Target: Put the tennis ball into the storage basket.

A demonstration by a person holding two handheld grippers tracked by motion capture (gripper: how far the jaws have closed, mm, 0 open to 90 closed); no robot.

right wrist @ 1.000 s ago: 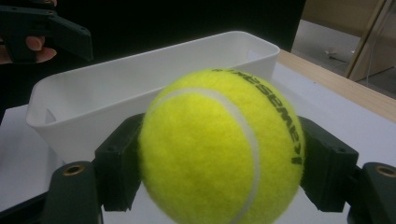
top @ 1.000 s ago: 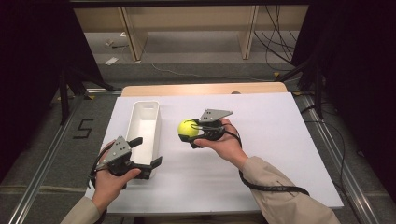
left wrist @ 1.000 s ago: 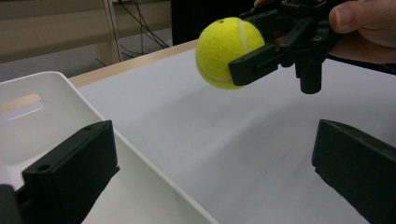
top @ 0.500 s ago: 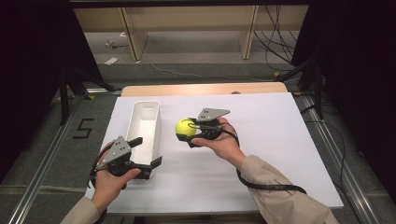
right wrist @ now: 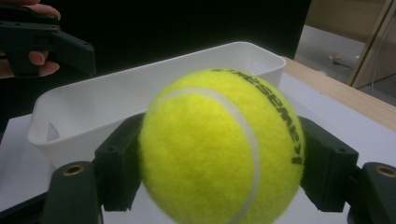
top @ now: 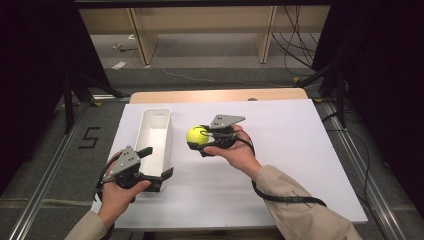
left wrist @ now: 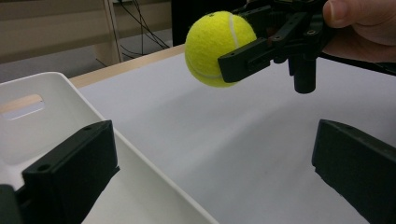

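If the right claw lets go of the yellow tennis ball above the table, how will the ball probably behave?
The tennis ball is round and felt-covered, so it would likely bounce, then roll across the flat white table. It probably is light, and its fuzzy surface seems unlikely to slip from the right claw. It is not yet over the white bin.

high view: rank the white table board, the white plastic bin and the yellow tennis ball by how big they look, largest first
1. The white table board, by far the largest.
2. The white plastic bin, long and narrow, standing on the board.
3. The yellow tennis ball, smallest, clamped in the right gripper and held above the board, so slightly nearer the camera; the order is still plain.
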